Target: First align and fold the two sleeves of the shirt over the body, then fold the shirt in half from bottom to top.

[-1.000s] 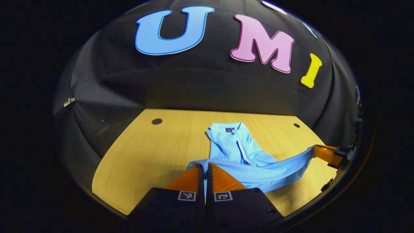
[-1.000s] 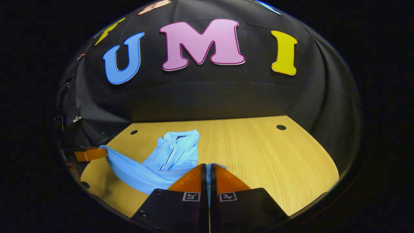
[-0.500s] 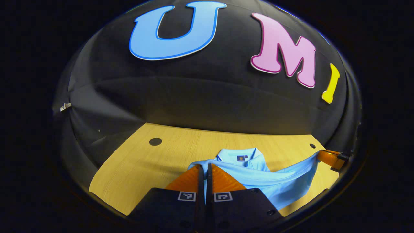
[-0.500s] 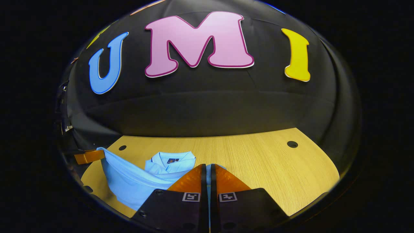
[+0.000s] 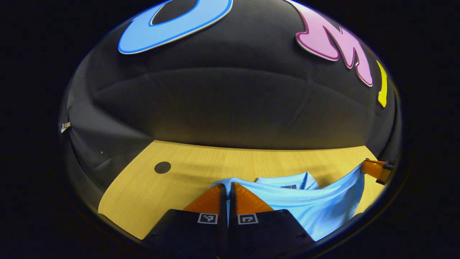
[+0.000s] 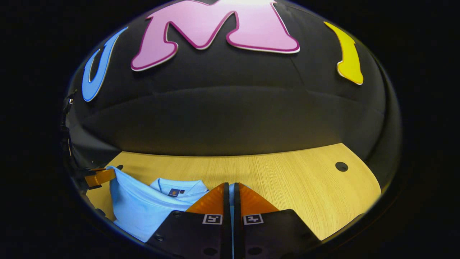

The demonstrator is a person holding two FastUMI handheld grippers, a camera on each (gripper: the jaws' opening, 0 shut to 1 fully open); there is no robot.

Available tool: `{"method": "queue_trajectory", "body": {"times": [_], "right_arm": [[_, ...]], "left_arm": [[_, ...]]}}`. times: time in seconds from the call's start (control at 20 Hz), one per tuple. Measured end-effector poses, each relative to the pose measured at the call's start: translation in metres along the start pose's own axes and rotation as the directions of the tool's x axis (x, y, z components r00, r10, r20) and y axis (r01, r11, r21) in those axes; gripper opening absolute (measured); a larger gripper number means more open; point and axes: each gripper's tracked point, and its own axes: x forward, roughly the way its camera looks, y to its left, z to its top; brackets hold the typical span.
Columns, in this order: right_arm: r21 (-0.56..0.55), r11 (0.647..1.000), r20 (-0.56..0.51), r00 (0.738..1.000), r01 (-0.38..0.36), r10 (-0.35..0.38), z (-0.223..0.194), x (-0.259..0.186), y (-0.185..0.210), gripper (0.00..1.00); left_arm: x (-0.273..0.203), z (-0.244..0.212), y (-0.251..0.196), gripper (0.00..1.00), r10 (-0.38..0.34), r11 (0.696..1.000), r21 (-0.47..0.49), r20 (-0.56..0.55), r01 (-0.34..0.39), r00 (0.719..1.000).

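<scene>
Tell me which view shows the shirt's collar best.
The right gripper view: the collar shows whole, with its label patch, above the lifted hem of the shirt. In the left gripper view the collar only peeks over the raised fabric, mostly hidden behind it.

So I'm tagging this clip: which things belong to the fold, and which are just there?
In the job:
light blue collared shirt
left gripper
right gripper

Just there:
pale wooden table
round dark hole in the table

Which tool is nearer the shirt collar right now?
Close call, left looks nearer. Left tool holds the hem beside the collar; right tool holds the hem's other end, slightly farther.
</scene>
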Motion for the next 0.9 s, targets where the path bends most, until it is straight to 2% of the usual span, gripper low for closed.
{"method": "queue_trajectory", "body": {"times": [0.25, 0.4, 0.6, 0.85, 0.9], "right_arm": [[-0.017, 1.000, -0.067, 0.998, 0.008, -0.009, -0.026, 0.040, 0.000, 0.06], [-0.020, 1.000, -0.107, 0.994, 0.018, -0.020, -0.047, 0.056, -0.003, 0.06], [-0.003, 0.999, -0.175, 0.984, 0.034, -0.034, -0.074, 0.065, -0.009, 0.06], [-0.024, 0.999, -0.173, 0.984, 0.045, -0.049, -0.078, 0.071, -0.011, 0.06], [-0.015, 0.998, -0.177, 0.983, 0.053, -0.055, -0.079, 0.071, -0.013, 0.09]], "left_arm": [[0.037, -0.022, -0.002, 0.06, 0.029, 0.998, 0.052, -0.064, -0.026, 0.998], [0.050, -0.039, -0.002, 0.06, 0.033, 0.998, 0.047, -0.099, -0.029, 0.994], [0.058, -0.058, 0.002, 0.06, 0.050, 0.997, 0.072, -0.145, -0.040, 0.988], [0.063, -0.064, 0.004, 0.07, 0.056, 0.995, 0.092, -0.159, -0.041, 0.986], [0.063, -0.065, 0.004, 0.09, 0.055, 0.994, 0.100, -0.161, -0.040, 0.985]]}}
